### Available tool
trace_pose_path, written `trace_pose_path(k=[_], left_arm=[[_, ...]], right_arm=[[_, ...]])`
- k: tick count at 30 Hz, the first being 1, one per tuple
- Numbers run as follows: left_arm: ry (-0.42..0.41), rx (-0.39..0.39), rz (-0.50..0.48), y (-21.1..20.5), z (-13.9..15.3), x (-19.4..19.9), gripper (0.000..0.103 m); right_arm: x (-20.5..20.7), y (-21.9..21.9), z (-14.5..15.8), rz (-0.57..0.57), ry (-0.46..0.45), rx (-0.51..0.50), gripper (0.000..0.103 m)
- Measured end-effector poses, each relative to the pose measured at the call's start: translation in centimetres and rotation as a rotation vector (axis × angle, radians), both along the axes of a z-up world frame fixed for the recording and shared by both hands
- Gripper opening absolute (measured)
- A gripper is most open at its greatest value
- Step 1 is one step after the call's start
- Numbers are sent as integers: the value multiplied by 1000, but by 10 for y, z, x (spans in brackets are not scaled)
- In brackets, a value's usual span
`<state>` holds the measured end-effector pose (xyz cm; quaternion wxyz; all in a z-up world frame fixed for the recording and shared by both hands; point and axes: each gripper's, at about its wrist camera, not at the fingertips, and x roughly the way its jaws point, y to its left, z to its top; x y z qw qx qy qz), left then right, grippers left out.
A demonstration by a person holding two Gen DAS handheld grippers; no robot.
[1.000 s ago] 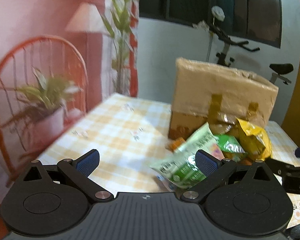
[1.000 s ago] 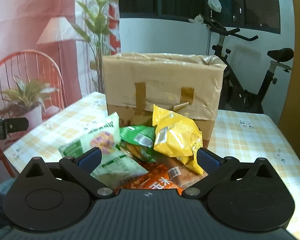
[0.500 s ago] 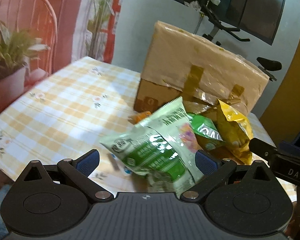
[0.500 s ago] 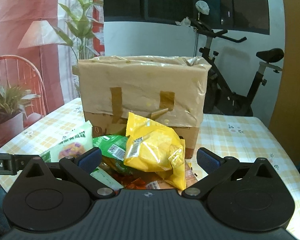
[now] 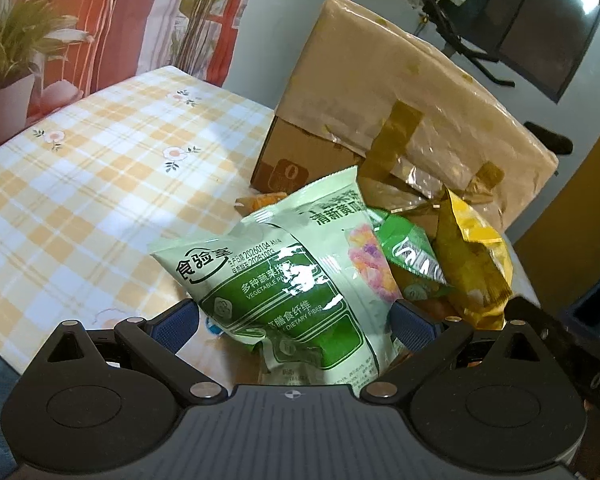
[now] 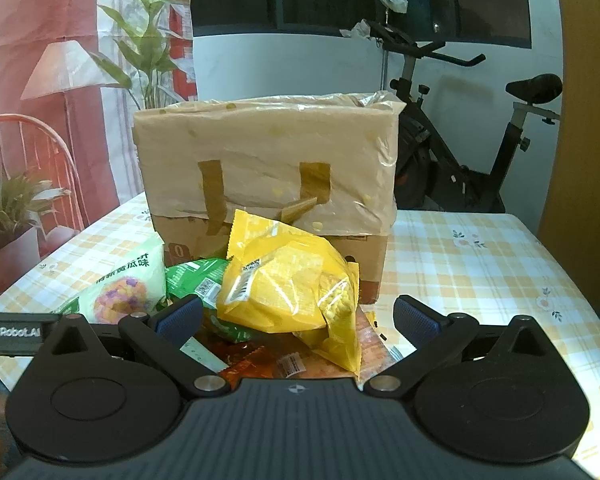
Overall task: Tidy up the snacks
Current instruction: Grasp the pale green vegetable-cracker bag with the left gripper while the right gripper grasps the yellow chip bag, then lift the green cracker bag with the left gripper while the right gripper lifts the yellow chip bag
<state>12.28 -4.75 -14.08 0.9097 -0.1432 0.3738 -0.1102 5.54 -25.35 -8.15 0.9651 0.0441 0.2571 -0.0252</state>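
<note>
A heap of snack bags is lying on the checked bench (image 6: 480, 264) against the front of a cardboard box (image 6: 268, 184), with a pale green vegetable-crisp bag (image 5: 300, 280) printed in Chinese characters and the words "vegetable" and "dietary fiber" sitting at the near left of the pile, a smaller dark green bag (image 5: 410, 248) wedged behind it and a glossy yellow bag (image 6: 292, 284) leaning over both on the right; orange-red packets (image 6: 260, 364) are showing flat underneath. The left hand-held gripper (image 5: 296, 322) is standing wide open, its blue-padded fingers (image 5: 176, 326) straddling the lower part of the pale green bag, with the right pad looking to be against the bag's edge and nothing clamped. The right hand-held gripper (image 6: 298, 318) is likewise spread wide, framing the yellow bag and the packets below it without gripping any of them. The cardboard box is standing upright toward the middle of the bench, its top wrapped in crinkled tan plastic held down by strips of brown tape (image 6: 214, 196); whatever is inside it is hidden from both cameras. An exercise bike (image 6: 460, 152) is standing behind the bench, by the white wall
</note>
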Motion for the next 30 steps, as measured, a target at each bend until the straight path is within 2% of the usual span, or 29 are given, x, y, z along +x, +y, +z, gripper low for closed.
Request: trace_pose_path(k=[7,12,15,18,21,25,30], left_arm=[[-2,-45,-16,-7,-9,10,103],[-23,-46,-23,-6,-14,10,101],[-83,-2,-32,-6,-9,4,90],[-121,33,-44,-2,1,-3,86],[-197,74,-50,4,12,-15,85],[-281,134,5,9,25,-24,85],[-282,182,54,9,29,-20,85]], right_arm=[[1,-3,-7,-1,18,13,103],[4,-3,-11,-2,32,18,103],[4,-3,-11,0,34,18,103],[4,-2,-13,1,37,17,103],[3,-2,-13,1,37,17,103],[2,-3,-15,-2,37,16,103],[3,-3,-19,-3,54,20,103]])
